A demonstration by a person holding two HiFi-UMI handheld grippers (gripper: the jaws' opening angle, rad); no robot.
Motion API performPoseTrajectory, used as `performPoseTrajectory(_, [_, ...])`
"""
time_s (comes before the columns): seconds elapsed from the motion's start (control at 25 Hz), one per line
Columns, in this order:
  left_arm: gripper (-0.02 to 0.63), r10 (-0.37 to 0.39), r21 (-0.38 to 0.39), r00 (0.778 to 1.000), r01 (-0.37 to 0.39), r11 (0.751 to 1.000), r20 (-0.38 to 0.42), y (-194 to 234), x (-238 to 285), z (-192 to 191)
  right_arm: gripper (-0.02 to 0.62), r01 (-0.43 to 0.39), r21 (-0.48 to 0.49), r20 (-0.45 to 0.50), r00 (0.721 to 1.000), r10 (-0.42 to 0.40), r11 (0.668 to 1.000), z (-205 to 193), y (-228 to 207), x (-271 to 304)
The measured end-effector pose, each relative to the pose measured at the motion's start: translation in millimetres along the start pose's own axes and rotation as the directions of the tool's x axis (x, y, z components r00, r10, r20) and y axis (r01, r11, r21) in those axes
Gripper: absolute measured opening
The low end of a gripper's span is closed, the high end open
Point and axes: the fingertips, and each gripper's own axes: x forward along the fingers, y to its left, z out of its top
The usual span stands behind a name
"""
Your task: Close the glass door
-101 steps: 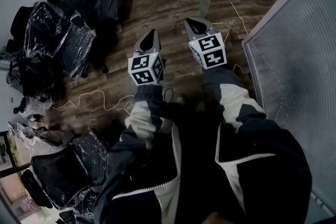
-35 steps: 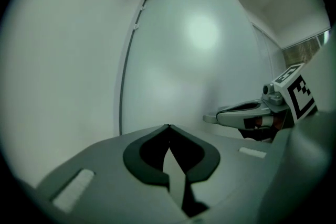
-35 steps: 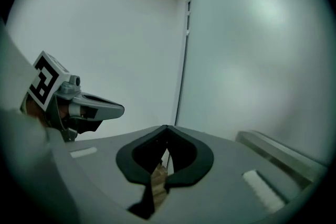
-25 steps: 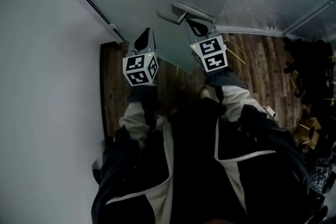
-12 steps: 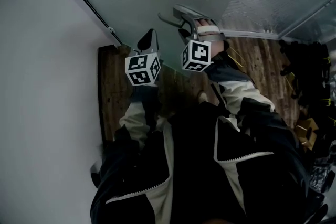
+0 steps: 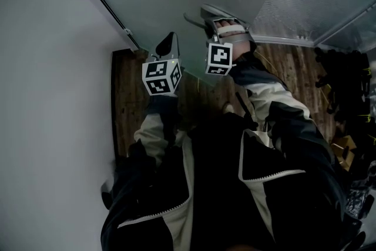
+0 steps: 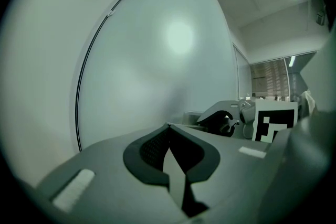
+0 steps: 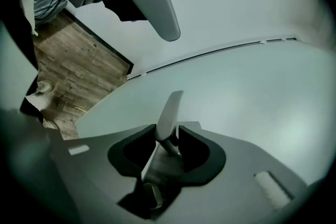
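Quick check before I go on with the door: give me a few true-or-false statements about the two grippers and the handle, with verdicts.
1. The right gripper is empty. False: its jaws have just been closing and now clamp the door handle.
2. The left gripper has its jaws together with nothing between them. True.
3. The left gripper also touches the door handle. False: it is apart from it, to its left in the head view.
4. The floor is wooden. True.
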Motion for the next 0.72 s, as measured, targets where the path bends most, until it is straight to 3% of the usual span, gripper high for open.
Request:
performPoseTrajectory(0.36, [0.002, -0.013, 0.001, 1.000, 0.013, 1.000, 0.006, 5, 8, -4, 0.138, 0.013, -0.007, -0.045, 0.999, -0.013, 1.000, -15, -4, 21])
performPoseTrajectory(0.72, [0.002, -0.060, 0.024, 0.998, 0.061, 0.998, -0.020, -27, 67, 11, 0.141, 0.030, 0.016, -0.049, 0.998, -0.029, 0.999, -59, -35, 49])
